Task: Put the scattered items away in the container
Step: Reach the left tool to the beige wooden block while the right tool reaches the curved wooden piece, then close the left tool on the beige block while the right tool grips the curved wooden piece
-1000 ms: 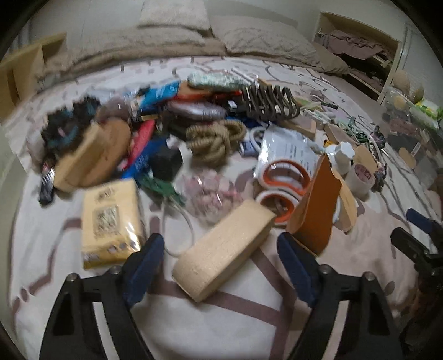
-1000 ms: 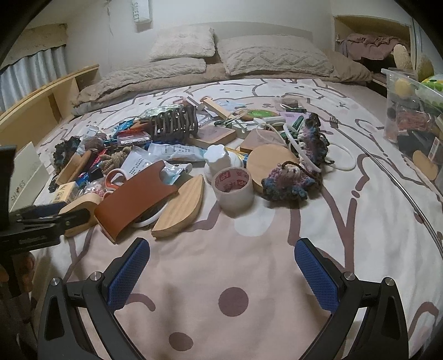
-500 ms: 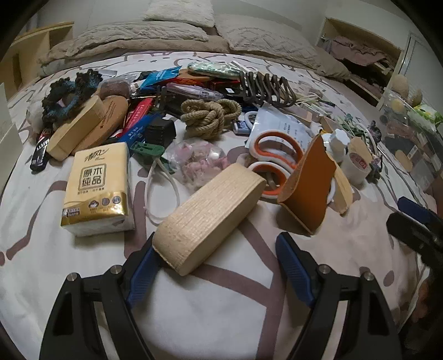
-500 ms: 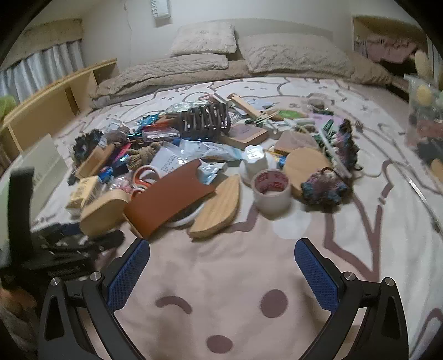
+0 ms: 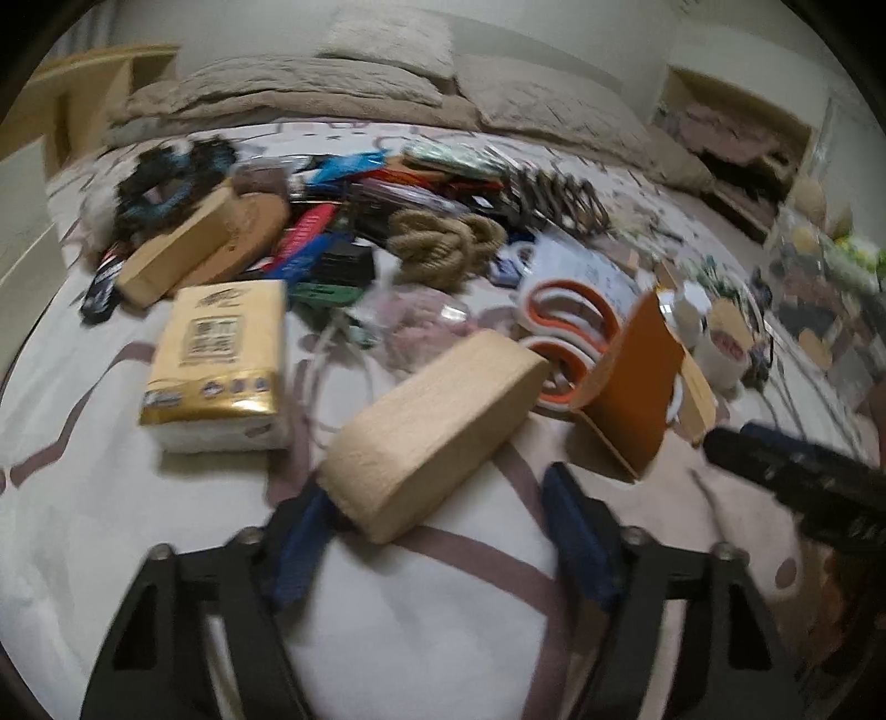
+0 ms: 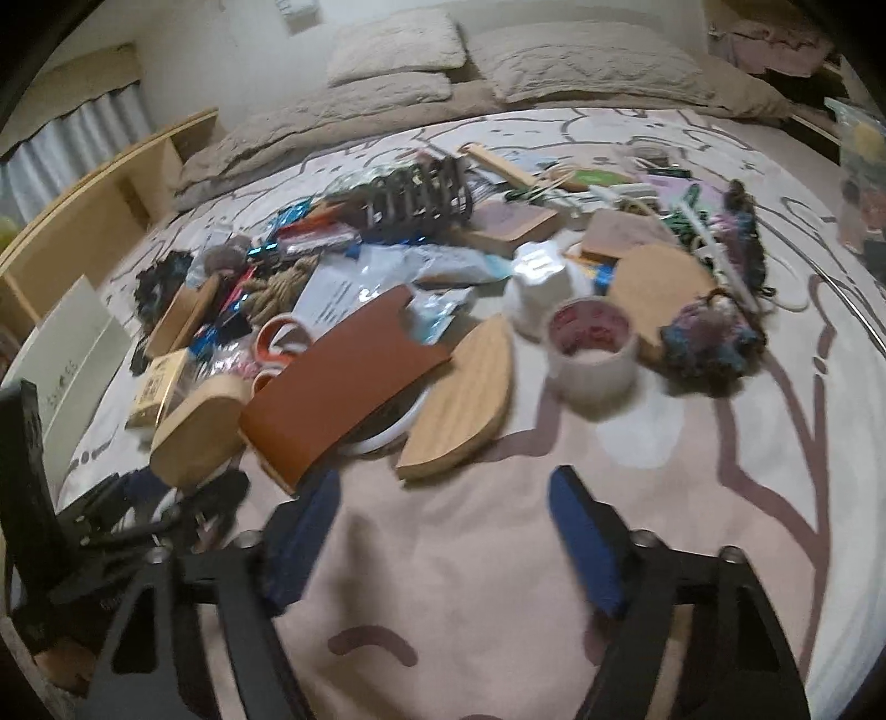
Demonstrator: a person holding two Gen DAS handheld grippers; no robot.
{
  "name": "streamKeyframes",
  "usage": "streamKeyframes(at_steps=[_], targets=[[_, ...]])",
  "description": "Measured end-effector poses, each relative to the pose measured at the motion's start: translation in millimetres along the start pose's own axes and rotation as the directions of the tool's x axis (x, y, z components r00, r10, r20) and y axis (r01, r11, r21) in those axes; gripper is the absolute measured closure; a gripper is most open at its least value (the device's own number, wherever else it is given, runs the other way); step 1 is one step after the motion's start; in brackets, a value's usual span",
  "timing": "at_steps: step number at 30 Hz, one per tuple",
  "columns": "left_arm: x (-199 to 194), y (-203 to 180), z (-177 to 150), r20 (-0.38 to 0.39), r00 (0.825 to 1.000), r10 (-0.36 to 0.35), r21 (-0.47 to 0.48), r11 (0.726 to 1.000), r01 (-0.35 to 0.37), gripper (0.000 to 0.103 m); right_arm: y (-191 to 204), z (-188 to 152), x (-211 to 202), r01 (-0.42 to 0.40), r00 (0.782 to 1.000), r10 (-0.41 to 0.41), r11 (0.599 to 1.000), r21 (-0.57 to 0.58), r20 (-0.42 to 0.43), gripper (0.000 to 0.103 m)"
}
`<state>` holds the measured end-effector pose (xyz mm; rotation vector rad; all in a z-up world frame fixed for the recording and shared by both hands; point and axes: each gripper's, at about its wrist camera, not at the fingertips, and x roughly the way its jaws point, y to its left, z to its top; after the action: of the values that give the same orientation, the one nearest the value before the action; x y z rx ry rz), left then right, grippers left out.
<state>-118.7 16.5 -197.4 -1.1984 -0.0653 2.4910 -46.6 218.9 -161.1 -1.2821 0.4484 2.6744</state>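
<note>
A pile of scattered items lies on the bed. My left gripper (image 5: 437,531) is open, its fingers on either side of the near end of a long wooden block (image 5: 437,421); the left pad touches it. The block also shows in the right wrist view (image 6: 199,426). My right gripper (image 6: 443,526) is open and empty over bare bedspread, just short of a half-round wooden board (image 6: 465,399) and a brown leather sleeve (image 6: 343,387). A white box (image 6: 66,354) stands at the left bed edge.
A yellow tissue pack (image 5: 221,343), coiled rope (image 5: 443,249), orange-and-white rings (image 5: 570,327), tape roll (image 6: 592,349), yarn pompom (image 6: 709,343) and several small items crowd the middle. Pillows (image 6: 398,50) lie at the back. A clear bin (image 5: 819,288) stands at the right.
My left gripper has moved forward around the wooden block's near end. My right gripper has swung left and closer to the brown sleeve and half-round board.
</note>
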Motion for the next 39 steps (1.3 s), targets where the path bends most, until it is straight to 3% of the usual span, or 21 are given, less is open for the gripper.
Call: streamKeyframes(at_steps=[1,2,5,10,14,24,39], targets=[[-1.4,6.0,0.1,0.004,1.000,-0.015,-0.016,1.000,0.015,0.052,0.3,-0.3,1.2,0.009,1.000,-0.009,1.000,-0.004,0.002,0.039],[-2.2,12.1,-0.1,0.011,1.000,-0.027,-0.045,0.999,0.027,0.054,0.1,0.5,3.4,0.020,1.000,-0.020,1.000,-0.006,0.004,0.041],[-3.9,16.4,-0.2,0.021,0.998,-0.052,-0.069,0.996,0.054,0.055,-2.7,5.1,9.7,0.049,0.999,-0.049,0.999,-0.003,0.005,0.051],[-7.4,9.4,-2.7,0.033,0.999,-0.024,-0.031,0.999,0.025,0.058,-4.2,9.7,14.7,0.049,0.999,-0.049,0.999,-0.023,0.007,0.056],[-10.0,2.9,-3.2,0.029,1.000,-0.006,0.010,1.000,0.006,0.063,-5.9,9.0,18.0,0.059,0.998,-0.059,0.998,-0.034,0.014,0.081],[-23.5,-18.9,-18.4,0.018,1.000,0.011,0.137,0.991,-0.013,0.077,-19.0,-2.3,-7.3,0.020,0.999,-0.020,1.000,-0.017,0.026,0.088],[-62.3,-14.5,-49.1,-0.024,1.000,0.000,0.127,0.992,0.003,0.078,-22.5,-37.0,-52.7,-0.064,0.997,0.065,0.998,0.023,-0.036,0.088]])
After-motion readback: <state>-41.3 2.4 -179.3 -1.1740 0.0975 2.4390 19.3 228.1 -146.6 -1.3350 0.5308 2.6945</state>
